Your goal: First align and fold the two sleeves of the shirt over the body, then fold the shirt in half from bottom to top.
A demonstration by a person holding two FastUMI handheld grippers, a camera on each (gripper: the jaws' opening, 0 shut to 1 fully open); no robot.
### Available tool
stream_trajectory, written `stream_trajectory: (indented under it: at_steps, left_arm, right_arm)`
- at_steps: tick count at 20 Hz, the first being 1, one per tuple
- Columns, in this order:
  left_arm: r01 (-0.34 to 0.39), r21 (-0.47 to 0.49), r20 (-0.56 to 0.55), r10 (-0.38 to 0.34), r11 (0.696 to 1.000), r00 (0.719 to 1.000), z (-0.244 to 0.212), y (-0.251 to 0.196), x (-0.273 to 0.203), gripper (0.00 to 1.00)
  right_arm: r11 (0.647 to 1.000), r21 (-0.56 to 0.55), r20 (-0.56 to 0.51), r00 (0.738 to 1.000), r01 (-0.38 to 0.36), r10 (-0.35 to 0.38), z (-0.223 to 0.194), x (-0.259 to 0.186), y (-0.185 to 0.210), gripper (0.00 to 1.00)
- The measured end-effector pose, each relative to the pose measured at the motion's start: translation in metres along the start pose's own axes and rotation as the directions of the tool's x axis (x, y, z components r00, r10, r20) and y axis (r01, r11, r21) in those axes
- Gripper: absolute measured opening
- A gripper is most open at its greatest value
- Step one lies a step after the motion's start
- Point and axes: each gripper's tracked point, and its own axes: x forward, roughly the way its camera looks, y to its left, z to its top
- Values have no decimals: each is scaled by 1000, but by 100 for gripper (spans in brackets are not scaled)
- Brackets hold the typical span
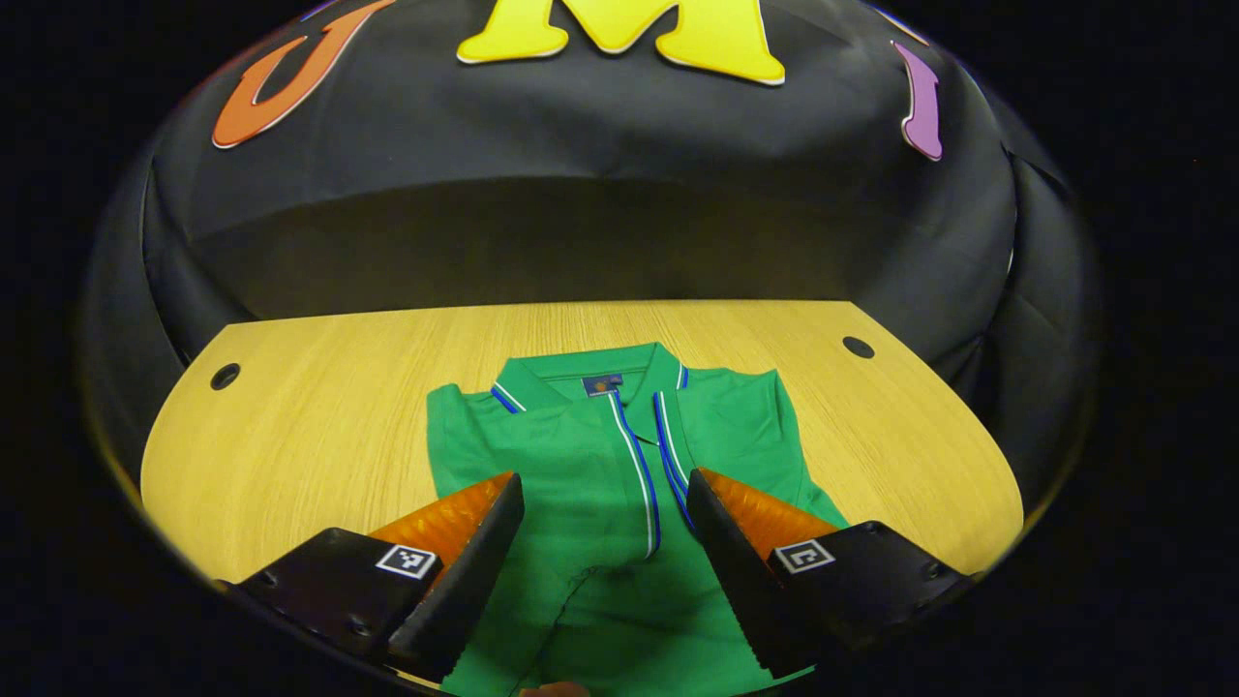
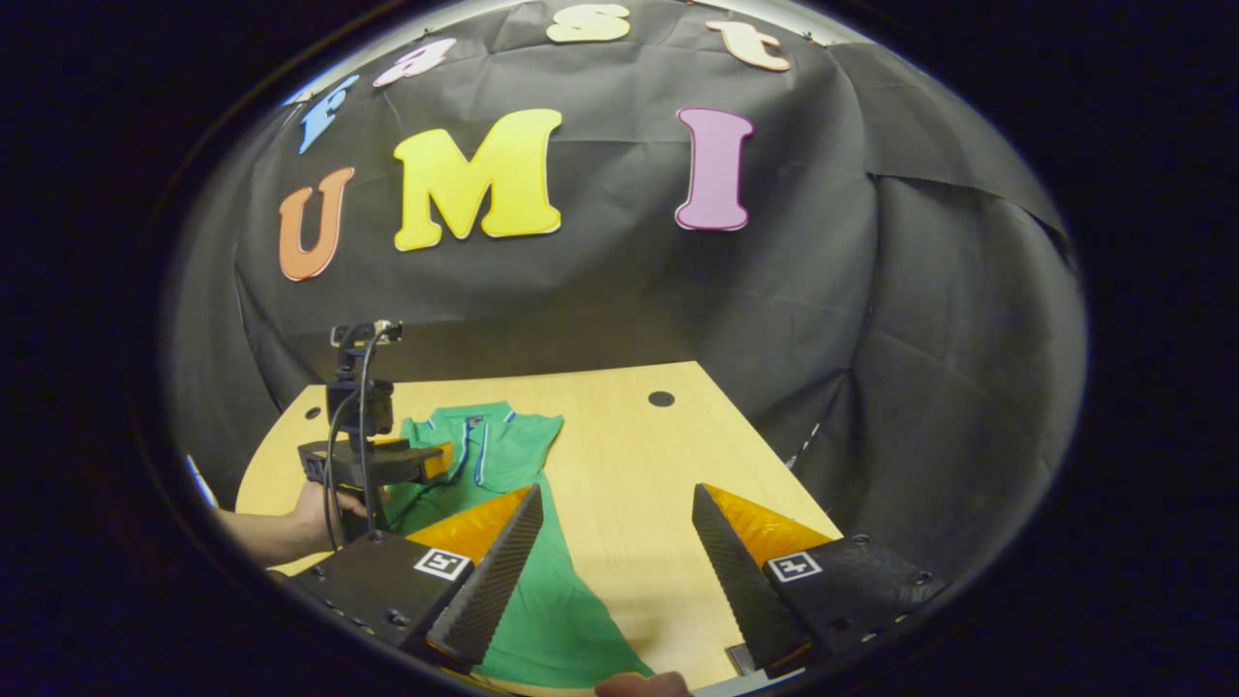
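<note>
Right claw (image 2: 615, 566): fingers spread wide, nothing between them, held above counter (image 2: 668, 455). Green shirt (image 2: 528, 542): lies flat on wooden counter, collar toward booth wall, lower part passing under right claw's left finger; bare wood shows between fingers. Left claw (image 2: 431, 463): at left, above shirt's upper part, gripped by hand (image 2: 324, 508), cable running up its mount; jaw state not discernible. Round hole (image 2: 661, 398): near counter's far edge.
</note>
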Motion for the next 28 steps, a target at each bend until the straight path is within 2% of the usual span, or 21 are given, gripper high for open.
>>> stream_trajectory:
  at_steps: [3, 8, 14, 17, 20, 25, 28]
  left_arm:
    - [-34, -9, 67, 34, 999, 997, 20, 17, -36, 100]
    - [-65, -19, 172, 67, 998, 983, 43, 37, -128, 100]
    - [-109, -24, 238, 112, 994, 965, 37, 32, -236, 100]
    - [-122, -41, 221, 128, 992, 967, 12, 22, -276, 100]
    - [-142, -30, 170, 145, 989, 975, -33, 16, -303, 100]
    - [-117, 4, 43, 117, 993, 992, -113, 4, -332, 100]
    - [-95, 7, -45, 95, 995, 994, -162, 8, -334, 100]
  right_arm:
    - [999, -21, 27, 999, -31, 32, 3, -4, 17, 95]
    - [993, -81, 71, 993, -87, 93, 5, -10, 47, 95]
    - [971, -116, 83, 972, -211, 221, 1, -31, 58, 95]
    - [958, -138, 87, 960, -252, 265, -8, -48, 43, 95]
    - [952, -158, 61, 960, -261, 274, -36, -57, 19, 96]
    - [946, -169, -61, 961, -277, 271, -105, -67, -17, 95]
    - [943, -173, -155, 953, -284, 259, -151, -71, -31, 95]
